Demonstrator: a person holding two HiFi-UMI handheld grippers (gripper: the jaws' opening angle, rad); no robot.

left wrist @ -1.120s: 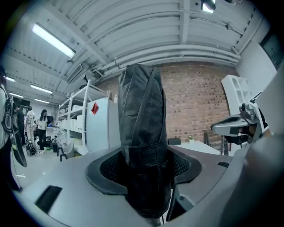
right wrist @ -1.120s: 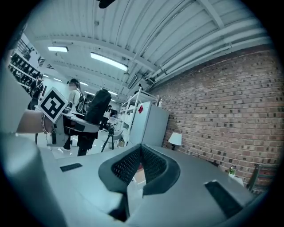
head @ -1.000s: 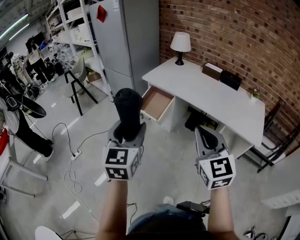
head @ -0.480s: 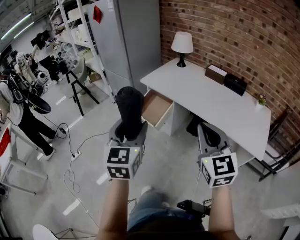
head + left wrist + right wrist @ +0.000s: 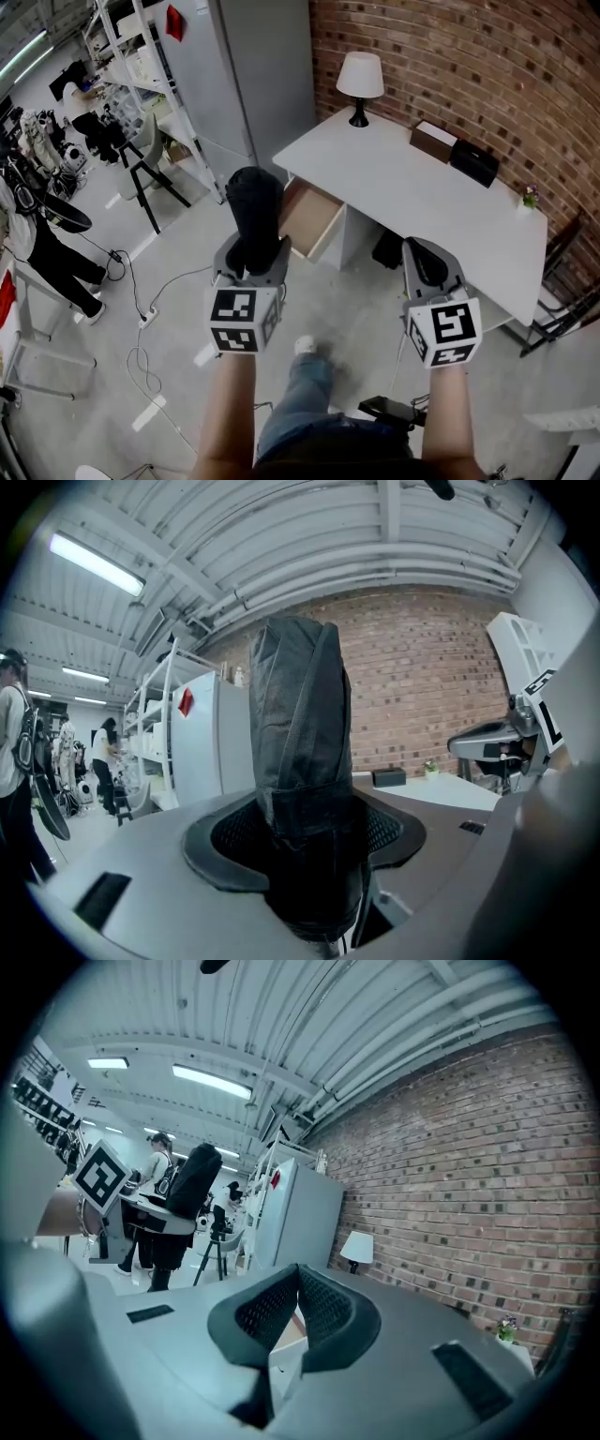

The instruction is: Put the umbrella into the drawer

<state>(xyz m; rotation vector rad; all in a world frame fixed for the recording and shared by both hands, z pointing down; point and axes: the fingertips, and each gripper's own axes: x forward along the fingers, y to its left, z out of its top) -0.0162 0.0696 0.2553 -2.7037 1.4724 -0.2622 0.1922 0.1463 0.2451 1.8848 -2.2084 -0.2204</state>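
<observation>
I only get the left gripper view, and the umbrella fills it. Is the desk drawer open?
Observer: Yes, the head view shows the drawer pulled out at the desk's left end.
Operator: Is the right gripper carrying anything?
Observer: No, the right gripper is shut and empty.
Operator: Anything on the desk above the drawer?
Observer: A white lamp stands near that end's back corner.

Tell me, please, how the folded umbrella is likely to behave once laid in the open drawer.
The umbrella looks soft outside: its loose fabric folds would probably give a little in the left gripper. It stands upright unsupported, so it is likely stiff inside. Being rounded, it might roll in the drawer.
</observation>
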